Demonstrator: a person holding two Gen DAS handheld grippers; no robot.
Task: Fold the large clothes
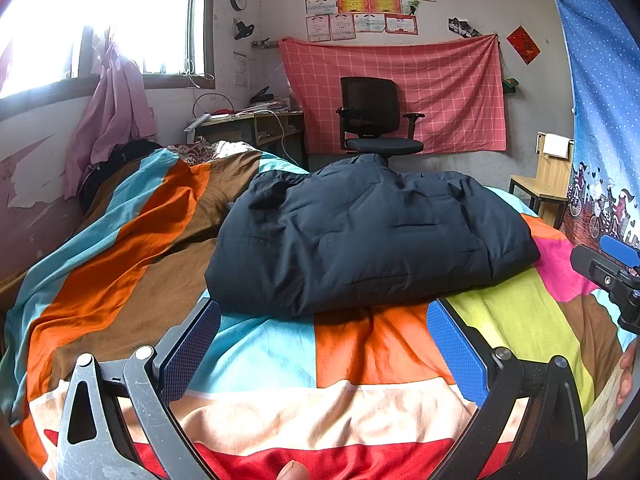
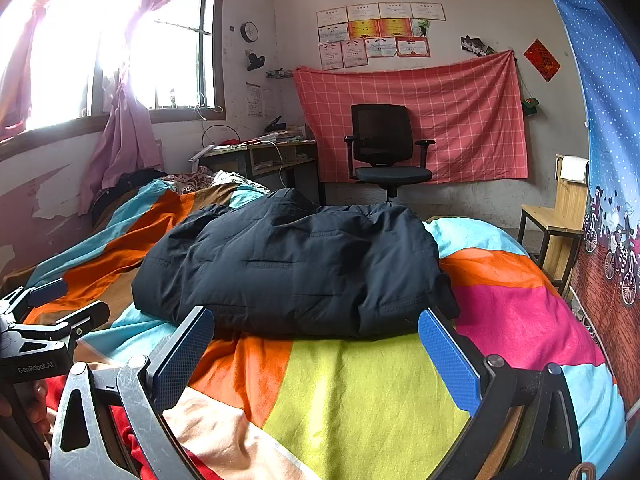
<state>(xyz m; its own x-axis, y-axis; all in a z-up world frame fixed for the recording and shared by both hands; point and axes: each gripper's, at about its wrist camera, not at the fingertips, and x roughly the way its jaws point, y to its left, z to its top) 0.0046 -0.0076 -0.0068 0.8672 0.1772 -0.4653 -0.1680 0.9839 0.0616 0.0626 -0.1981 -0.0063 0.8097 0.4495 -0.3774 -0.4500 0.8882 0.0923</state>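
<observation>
A dark navy padded jacket [image 1: 368, 236] is found lying in a bulky, already doubled heap on the bed [image 1: 256, 356], upon its multicoloured striped cover. No part of it is held.

Left gripper [image 1: 323, 344]: the fingers are spread wide and nothing is pinched between them. Right gripper [image 2: 316, 354]: the fingers are likewise spread wide and empty. Both are held low over the cover, just short of the jacket's near hem.

Governing relation: the jacket lies straight ahead of both pairs of fingers, with its long axis running crosswise to them. From the left wrist view the jacket's bulk sits ahead and slightly right; from the right wrist view it sits ahead and slightly left. The jacket is thus placed between the two grippers, and neither can be judged clearly nearer. The left gripper is judged better placed for the jacket's left end, the right gripper for its right end.

Differences between views: the jacket's rounded right corner, against the pink patch of the cover, is shown in full only in the right wrist view. Its left edge against the brown stripe is shown more plainly in the left wrist view. Each view catches the other gripper at its margin.

An office chair [image 1: 376, 120] stands beyond the jacket.
</observation>
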